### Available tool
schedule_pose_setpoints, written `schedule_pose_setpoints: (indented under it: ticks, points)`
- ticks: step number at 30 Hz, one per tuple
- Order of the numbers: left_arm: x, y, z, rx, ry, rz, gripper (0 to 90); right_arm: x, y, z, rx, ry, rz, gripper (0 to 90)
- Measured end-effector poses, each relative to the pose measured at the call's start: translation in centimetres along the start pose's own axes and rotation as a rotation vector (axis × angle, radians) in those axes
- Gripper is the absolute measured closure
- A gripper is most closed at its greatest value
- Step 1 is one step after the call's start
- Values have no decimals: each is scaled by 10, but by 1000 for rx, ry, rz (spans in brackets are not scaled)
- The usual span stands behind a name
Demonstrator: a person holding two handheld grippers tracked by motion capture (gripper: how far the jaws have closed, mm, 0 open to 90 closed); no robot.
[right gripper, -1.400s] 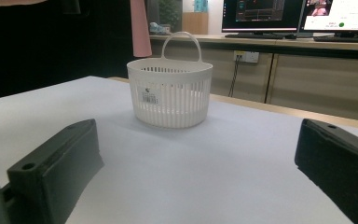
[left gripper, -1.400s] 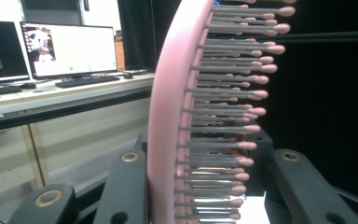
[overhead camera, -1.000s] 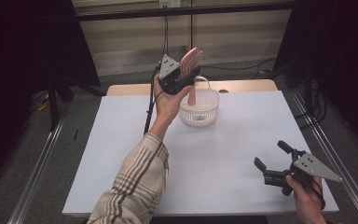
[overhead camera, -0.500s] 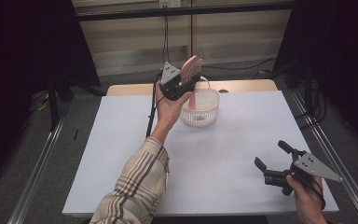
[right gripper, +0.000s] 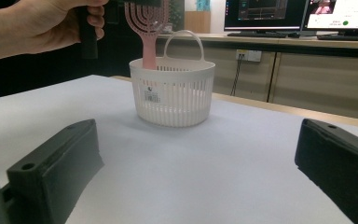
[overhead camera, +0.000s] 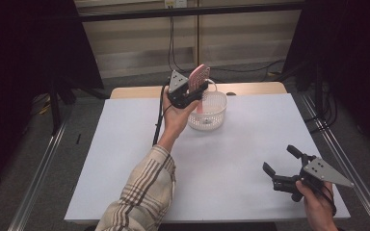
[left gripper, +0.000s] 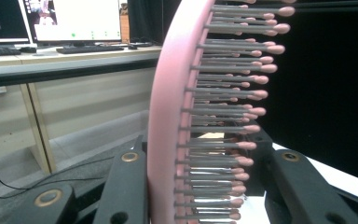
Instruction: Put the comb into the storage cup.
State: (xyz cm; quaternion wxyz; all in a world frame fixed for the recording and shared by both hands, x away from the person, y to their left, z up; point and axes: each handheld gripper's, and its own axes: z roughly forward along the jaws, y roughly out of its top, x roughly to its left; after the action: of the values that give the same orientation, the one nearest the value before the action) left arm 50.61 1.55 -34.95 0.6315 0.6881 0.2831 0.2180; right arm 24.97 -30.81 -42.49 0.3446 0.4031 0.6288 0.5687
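Observation:
My left gripper (overhead camera: pixel 197 89) is raised at the far side of the table, shut on the head of a pink hairbrush (overhead camera: pixel 199 75). The brush stands upright, and its handle reaches down into a white slotted basket (overhead camera: pixel 218 107) with a hoop handle. In the left gripper view the brush's pink back and rows of bristles (left gripper: pixel 205 116) stand between my two black jaws. In the right gripper view the brush (right gripper: pixel 147 32) dips inside the basket (right gripper: pixel 172 95) under the person's hand. My right gripper (overhead camera: pixel 280 160) rests near the table's front right corner, open with nothing between its jaws (right gripper: pixel 200 140).
The white tabletop (overhead camera: pixel 125 159) stretches bare between the basket and my right gripper. A wooden strip (overhead camera: pixel 255 88) runs along its far edge. Desks with monitors (right gripper: pixel 261 14) stand beyond the table, and dark curtains hang at both sides.
My left gripper has come down a little with the hairbrush, so the handle sits lower in the basket. The right gripper has stayed where it was.

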Motion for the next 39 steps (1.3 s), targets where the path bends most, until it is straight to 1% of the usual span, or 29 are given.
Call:
schedule_pose_setpoints:
  ticks: [2, 4, 7, 9, 10, 12, 14, 15, 17, 21, 23, 24, 28, 30, 34, 35, 38, 39]
  points:
    - [1, -3, 1, 8, -2, 1, 629, 0, 0, 0, -1, 1, -2, 0]
    - [1, -5, 2, 9, -2, -10, 629, 0, 0, 0, 1, -1, -2, 0]
    - [-1, -7, 4, 14, -11, -10, 629, 0, 0, 1, 1, 1, -2, 0]
    - [-1, -10, 5, 14, -9, -7, 629, 0, 0, 0, 1, 5, -4, 0]
    - [-2, -11, 5, 14, -10, -16, 629, 0, 0, 0, 1, 5, -6, 0]
    - [-1, -13, 5, 21, -8, -11, 628, 0, -1, 0, 1, 6, -5, 0]
    - [-1, -16, 6, 25, -4, -20, 628, 0, 0, 0, 2, 3, -3, 0]
    - [-1, -17, 6, 21, -3, -37, 628, 0, -1, 0, 2, 4, 1, 0]
    - [-1, -19, 7, 31, -8, -24, 628, 0, 0, 0, 2, 3, -2, 0]
    - [0, -21, 8, 30, -8, -37, 627, 0, 0, 0, 3, 6, -2, 0]
    - [1, -22, 8, 30, -15, -42, 627, 0, 0, 0, 1, 4, -1, 0]
    - [1, -23, 8, 28, -9, -47, 627, 0, 0, 0, 2, 5, -1, 0]
    - [2, -26, 9, 32, -16, -46, 627, 0, -1, 0, 2, 7, -4, 0]
    - [1, -27, 10, 37, -16, -29, 626, 0, -1, 1, 2, 7, 0, 0]
    - [1, -29, 11, 50, -11, -19, 626, 0, 0, 0, 1, 11, -3, 0]
    - [1, -30, 12, 50, -10, -27, 626, 0, 0, 0, 0, 12, -1, 0]
    - [3, -32, 12, 56, -8, -31, 625, -1, -1, 0, -1, 9, 0, 0]
    - [3, -32, 12, 52, -5, -38, 625, -1, -1, 0, 0, 9, 1, 0]
